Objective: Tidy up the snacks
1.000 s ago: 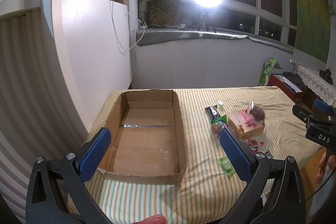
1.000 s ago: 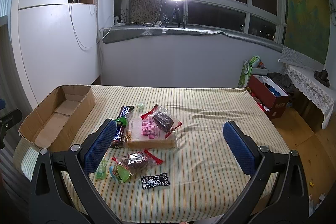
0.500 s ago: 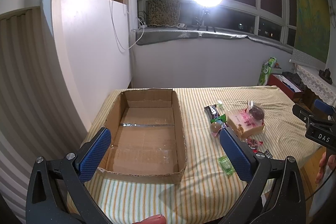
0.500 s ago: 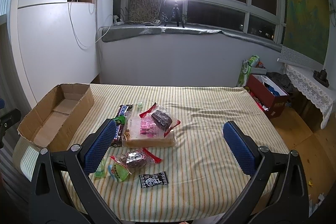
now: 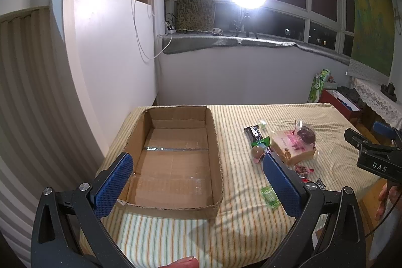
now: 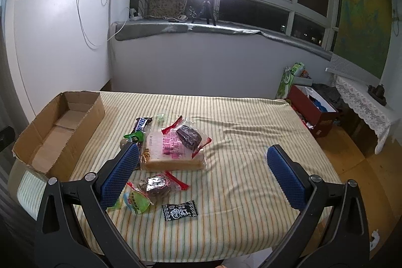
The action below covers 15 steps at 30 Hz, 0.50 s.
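1. Both claws are spread wide and hold nothing: the left claw (image 5: 196,182) hangs over the near end of the cardboard box (image 5: 173,160), and the right claw (image 6: 201,175) hangs over the near edge of the striped tabletop (image 6: 251,122).
2. In the right wrist view the box sits at the left of the frame, open and bare inside.
3. The snacks lie in a loose cluster at centre-left of that view, just beside the box: a bread loaf bag (image 6: 170,152) with a dark bun packet (image 6: 188,136) resting on it, a chocolate bar (image 6: 142,124) behind, a red-edged cake packet (image 6: 158,186), a green packet (image 6: 135,201) touching it, and a small black sachet (image 6: 179,211) nearest the camera.
4. Judging by the bare box, sorting has not yet begun; the approach to a first snack is the step in hand.
5. The next move likely calls for the right claw to drop over a near item, such as the black sachet, and pinch its thin wrapper flat against the cloth without snagging the fabric.
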### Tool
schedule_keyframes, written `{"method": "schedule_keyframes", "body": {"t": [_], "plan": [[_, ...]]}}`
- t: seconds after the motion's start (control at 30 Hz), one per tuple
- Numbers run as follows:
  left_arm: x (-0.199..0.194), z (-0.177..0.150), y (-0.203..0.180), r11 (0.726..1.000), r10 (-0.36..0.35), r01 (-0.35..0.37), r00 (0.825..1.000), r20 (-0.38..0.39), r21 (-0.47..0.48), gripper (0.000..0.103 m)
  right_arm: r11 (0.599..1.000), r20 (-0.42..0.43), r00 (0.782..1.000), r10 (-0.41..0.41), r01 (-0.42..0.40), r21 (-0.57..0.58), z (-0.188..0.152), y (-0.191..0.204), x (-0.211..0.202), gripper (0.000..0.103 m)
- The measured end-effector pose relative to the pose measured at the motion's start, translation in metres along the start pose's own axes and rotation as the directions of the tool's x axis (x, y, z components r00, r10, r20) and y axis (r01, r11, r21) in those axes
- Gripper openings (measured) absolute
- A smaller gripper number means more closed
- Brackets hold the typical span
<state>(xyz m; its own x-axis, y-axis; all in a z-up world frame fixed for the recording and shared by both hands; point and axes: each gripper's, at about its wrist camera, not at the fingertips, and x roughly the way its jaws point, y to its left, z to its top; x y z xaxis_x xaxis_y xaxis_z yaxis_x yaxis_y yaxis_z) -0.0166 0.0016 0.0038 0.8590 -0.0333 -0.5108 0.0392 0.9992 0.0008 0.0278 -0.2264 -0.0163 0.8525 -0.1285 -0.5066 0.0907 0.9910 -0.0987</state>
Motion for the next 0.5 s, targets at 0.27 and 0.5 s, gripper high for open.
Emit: {"method": "schedule_keyframes", "body": {"t": [0.27,0.5], "plan": [[0.002,0.004,-0.005,1.0,0.007,-0.007,1.0,-0.009,0.016,0.103,1.0,0.018,1.0,0.012,-0.012,0.003,0.002,-0.001,-0.005,0.103],[0.006,0.003,-0.013,0.999,0.009,-0.008,1.0,-0.024,0.038,0.103,1.0,0.018,1.0,0.014,-0.014,0.006,0.002,-0.002,-0.005,0.103]]}}
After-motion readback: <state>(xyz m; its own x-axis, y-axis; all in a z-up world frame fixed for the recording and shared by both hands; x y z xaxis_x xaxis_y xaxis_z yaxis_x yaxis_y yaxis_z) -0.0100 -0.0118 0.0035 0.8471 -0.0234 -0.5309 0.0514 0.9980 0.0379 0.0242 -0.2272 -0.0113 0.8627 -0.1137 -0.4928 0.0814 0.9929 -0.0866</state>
